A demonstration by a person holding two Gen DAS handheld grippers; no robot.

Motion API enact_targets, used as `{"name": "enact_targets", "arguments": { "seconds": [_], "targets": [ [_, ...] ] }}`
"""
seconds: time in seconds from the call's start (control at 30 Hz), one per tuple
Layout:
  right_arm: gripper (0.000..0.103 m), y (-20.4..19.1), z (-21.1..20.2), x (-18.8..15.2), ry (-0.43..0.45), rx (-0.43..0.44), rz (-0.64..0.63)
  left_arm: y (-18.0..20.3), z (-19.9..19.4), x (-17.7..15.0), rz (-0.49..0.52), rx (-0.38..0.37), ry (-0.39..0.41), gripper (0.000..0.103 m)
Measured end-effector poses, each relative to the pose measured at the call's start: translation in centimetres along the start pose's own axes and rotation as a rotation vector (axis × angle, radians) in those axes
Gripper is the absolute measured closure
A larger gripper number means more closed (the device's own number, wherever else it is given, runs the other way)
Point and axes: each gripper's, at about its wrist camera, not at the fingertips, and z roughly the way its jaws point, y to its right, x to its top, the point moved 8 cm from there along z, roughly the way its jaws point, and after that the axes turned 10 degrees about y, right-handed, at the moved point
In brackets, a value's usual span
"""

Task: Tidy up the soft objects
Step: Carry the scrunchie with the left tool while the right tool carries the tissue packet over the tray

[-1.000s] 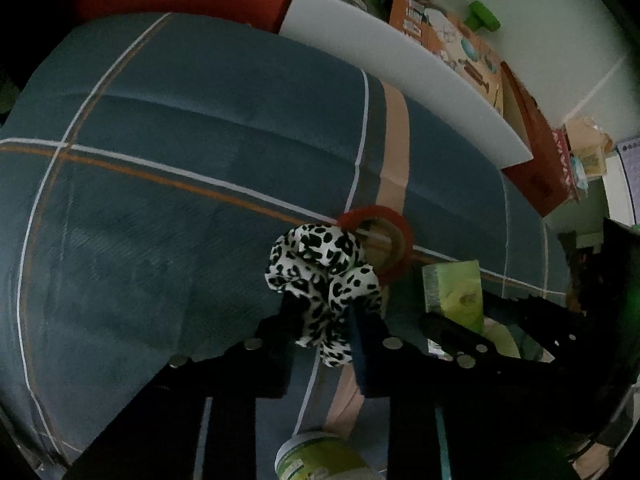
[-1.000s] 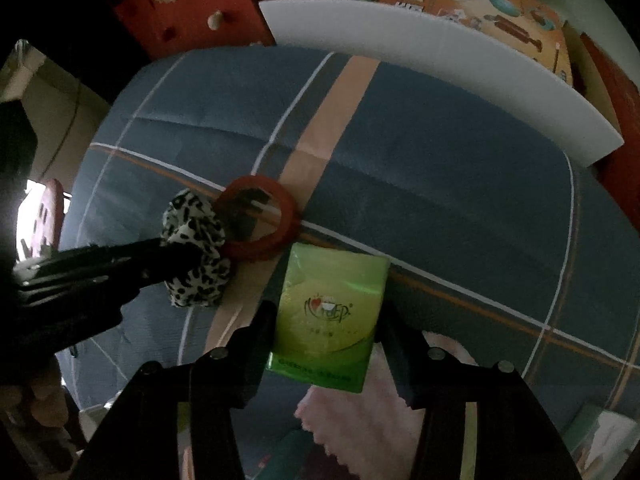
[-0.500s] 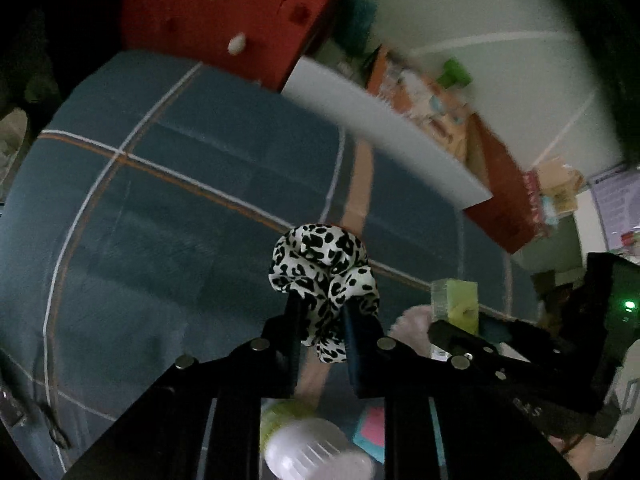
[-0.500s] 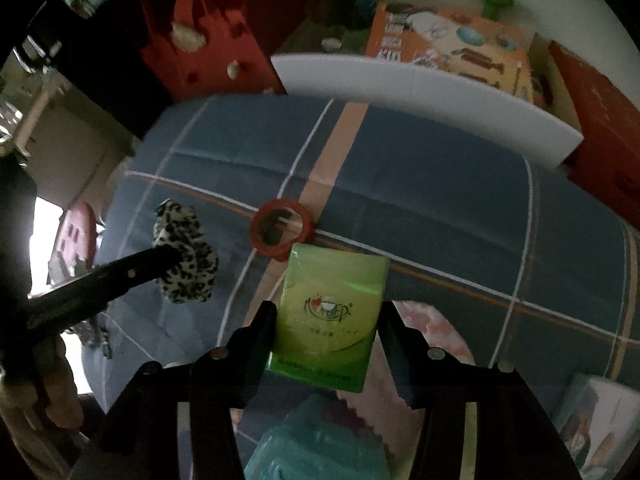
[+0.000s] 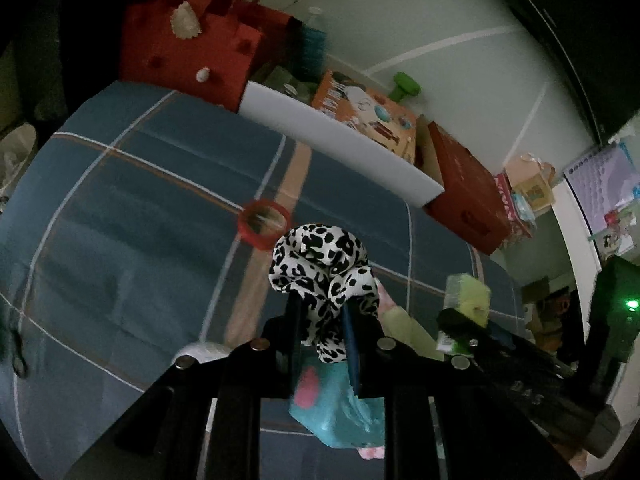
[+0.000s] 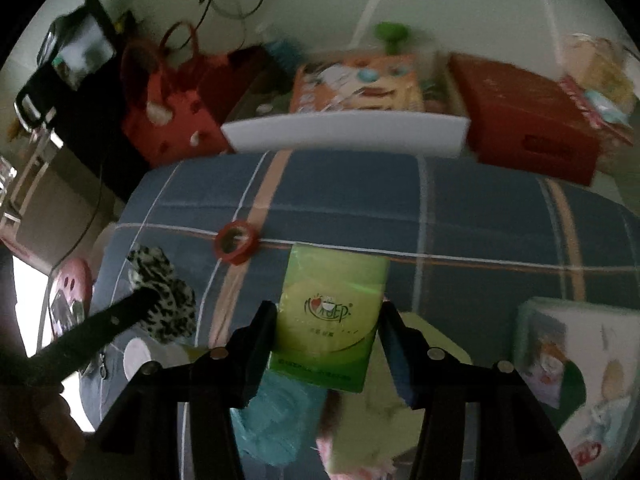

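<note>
Over the plaid bed, the right hand-held gripper clamps a green tissue pack half-wide; its slick wrapper could slide out. At nine o'clock, the left hand-held gripper, nearly closed, pinches a leopard scrunchie by one fold, which might slip free.

Only a red ring interrupts the blue cloth; boxes line its far edge.

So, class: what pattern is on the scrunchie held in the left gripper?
A black-and-white leopard-spot print on the scrunchie, clearest in the left wrist view, pinched in the left gripper.
</note>
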Motion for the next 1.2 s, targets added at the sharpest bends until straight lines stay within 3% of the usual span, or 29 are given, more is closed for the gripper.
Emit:
{"name": "enact_targets", "arguments": {
  "seconds": [0.3, 0.47, 1.0, 1.2],
  "targets": [
    [0.048, 6.1, -2.7, -3.2, 0.070, -0.103, 0.169, 3.1, 1.0, -3.0, 0.062, 0.000, 0.005, 0.083],
    [0.048, 8.4, -3.0, -4.2, 0.083, -0.154, 0.197, 4.7, 1.2, -3.7, 0.096, -0.007, 0.003, 0.083],
    [0.048, 11.2, -3.7, -5.0, 0.100, -0.141, 0.212, 6.4, 0.1, -3.5, 0.113, -0.004, 0.051, 0.083],
    [0.048, 15.8, -5.4, -5.3, 0.129, -0.201, 0.271, 9.8, 0.0, -4.2, 0.150, -0.056, 0.055, 0.083]
  ]
}}
